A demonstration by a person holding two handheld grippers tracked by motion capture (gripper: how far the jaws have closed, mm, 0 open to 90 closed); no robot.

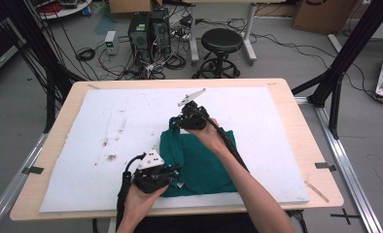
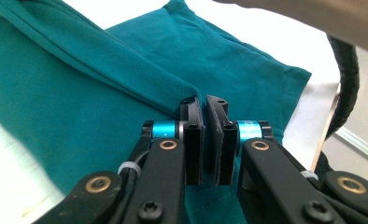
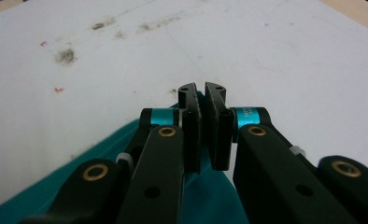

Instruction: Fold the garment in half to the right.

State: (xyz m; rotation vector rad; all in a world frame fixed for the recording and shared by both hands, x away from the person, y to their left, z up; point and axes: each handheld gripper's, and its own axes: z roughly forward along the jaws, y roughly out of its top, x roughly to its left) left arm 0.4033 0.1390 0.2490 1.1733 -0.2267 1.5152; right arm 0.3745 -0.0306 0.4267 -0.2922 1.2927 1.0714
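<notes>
A teal cloth (image 1: 201,162) lies folded on the white mat (image 1: 107,126) that covers the wooden surface (image 1: 296,111), toward the person's side and a little right of the middle. The left claw (image 1: 176,175) sits at the cloth's near left corner, clenched on a fold of the fabric; in the left gripper view the cloth (image 2: 79,93) runs as a thick ridge into the pinched tips of the left claw (image 2: 205,105). The right claw (image 1: 174,121) grips the far left corner of the cloth, clenched on it; in the right gripper view the right claw (image 3: 201,93) has a sliver of the cloth (image 3: 126,154) between its tips, with bare mat (image 3: 266,60) ahead of it. Beyond the right claw the mat lies open up to its far edge, and left of both claws a wide stained stretch is free. Right of the cloth a strip of mat runs to the mat's right edge. The cloth's near edge lies just beside the mat's near edge, close under the left claw.
</notes>
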